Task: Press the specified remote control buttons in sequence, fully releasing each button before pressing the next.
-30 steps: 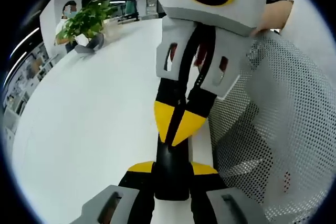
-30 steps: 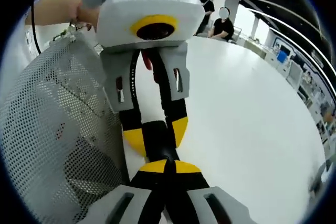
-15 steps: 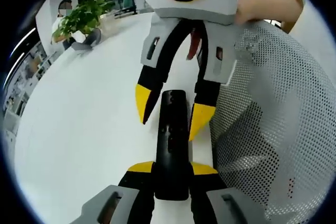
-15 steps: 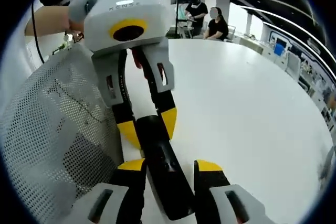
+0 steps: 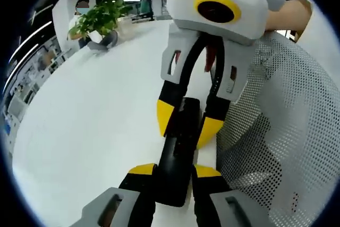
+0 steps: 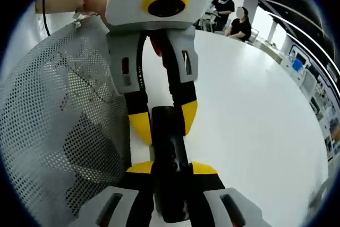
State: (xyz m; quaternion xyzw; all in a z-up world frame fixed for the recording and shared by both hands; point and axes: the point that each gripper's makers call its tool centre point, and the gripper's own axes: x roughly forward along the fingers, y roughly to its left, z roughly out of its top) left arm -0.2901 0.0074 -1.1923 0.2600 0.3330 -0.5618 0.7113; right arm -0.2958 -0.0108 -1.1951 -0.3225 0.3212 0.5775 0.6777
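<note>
A black remote control hangs above the white table, held between two grippers that face each other. My left gripper is shut on its near end, yellow tips pressed to both sides. The right gripper comes in from the top, and its yellow tips clasp the far end. In the right gripper view the remote control runs between my right gripper's own tips, which hug its sides. There the left gripper grips the other end from above.
A grey mesh chair back stands close beside the grippers and also shows as the mesh chair back. A potted plant sits at the table's far edge. People sit beyond the table. A hand holds the right gripper.
One second ago the right gripper's tips were shut together over the remote. Half a second ago they stood wide apart. Now they have drawn in against its sides. The left gripper kept its hold.
</note>
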